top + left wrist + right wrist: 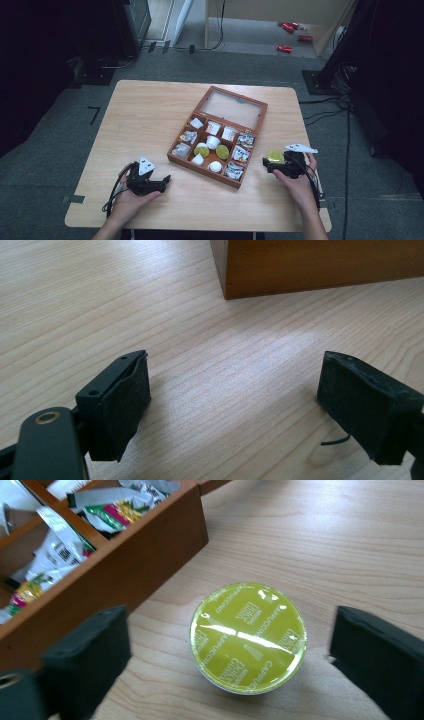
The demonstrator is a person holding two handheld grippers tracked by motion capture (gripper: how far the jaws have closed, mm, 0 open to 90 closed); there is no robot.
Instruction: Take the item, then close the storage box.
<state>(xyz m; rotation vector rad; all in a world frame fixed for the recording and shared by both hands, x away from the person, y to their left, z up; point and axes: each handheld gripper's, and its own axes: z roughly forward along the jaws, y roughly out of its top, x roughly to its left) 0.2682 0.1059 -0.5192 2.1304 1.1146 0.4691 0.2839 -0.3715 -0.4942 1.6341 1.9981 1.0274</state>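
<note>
the job looked partly done, as far as i could judge: one green-lidded coffee capsule [248, 637] sat upright on the table [150, 115], just off the right end of the wooden box [176, 157], and at least two more green ones [222, 151] were left inside with a few white ones. it lay between the pads of the right gripper [272, 165], but those pads [87, 652] stood clear of it on both sides with bare wood showing in the gaps, so the gripper was open and held nothing. whether it was about to take the capsule or had let it go, i could not tell. the left gripper [162, 181] rested low over the table near the box's front left corner, its jaws well apart with nothing but wood grain between them, and a corner of the box ahead of it. the box stood near the middle of the table with its glass lid [231, 106] thrown back flat behind it. it was split into small compartments: the middle ones held the green and white capsules, the left ones held white and shiny packets, and the right-hand ones, seen close from the right gripper view, were stuffed with crumpled sachets [107, 507] printed in white, green and red. if the capsules were being taken out, most remained to move.
</note>
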